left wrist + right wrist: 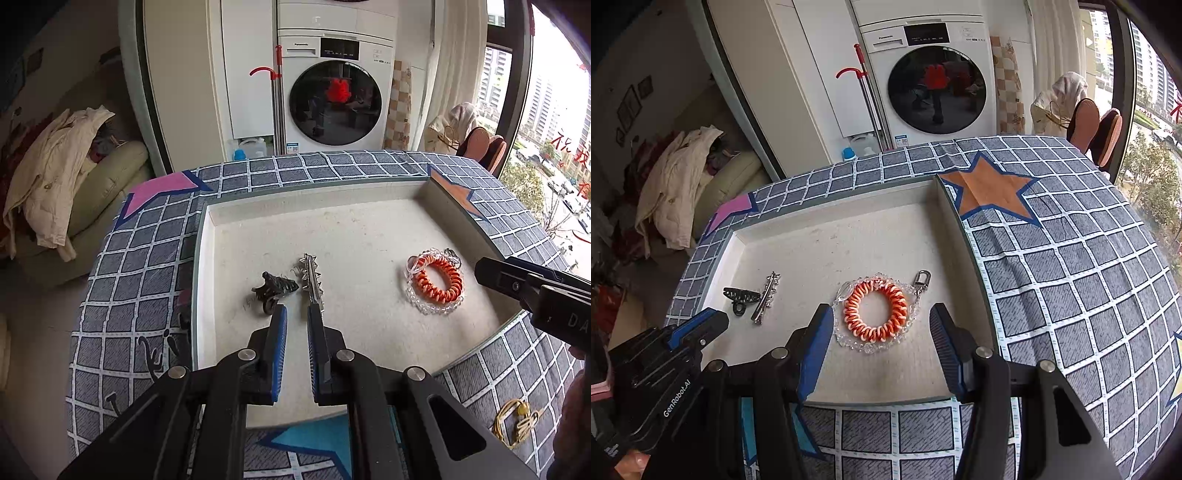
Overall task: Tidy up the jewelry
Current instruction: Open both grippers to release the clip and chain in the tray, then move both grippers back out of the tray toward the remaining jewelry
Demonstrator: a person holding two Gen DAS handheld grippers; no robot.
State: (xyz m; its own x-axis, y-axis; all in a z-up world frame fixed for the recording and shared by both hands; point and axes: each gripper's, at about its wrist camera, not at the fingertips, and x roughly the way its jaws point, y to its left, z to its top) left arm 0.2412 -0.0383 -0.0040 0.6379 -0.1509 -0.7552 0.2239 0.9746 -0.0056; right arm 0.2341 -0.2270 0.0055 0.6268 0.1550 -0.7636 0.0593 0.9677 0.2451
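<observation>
Four pieces already lay in the tray (pixel 827 206) — clip (pixel 275 287), barrette (pixel 312 282), coil (pixel 875 309), bead chain (pixel 866 345) — both claws empty, left claw (pixel 297 315) narrowly apart, right claw (pixel 881 323) wide apart, while a yellow piece (pixel 515 421) seemingly waited on the surface (pixel 1071 258).

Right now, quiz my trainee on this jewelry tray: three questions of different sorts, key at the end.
1. True or false: the orange coil bracelet lies inside the tray.
2. Which gripper has the wider gap? A) left gripper B) right gripper
3. Fill in: the black claw clip lies right beside the silver ____.

Key: 1 true. 2 B. 3 hair clip.
</observation>
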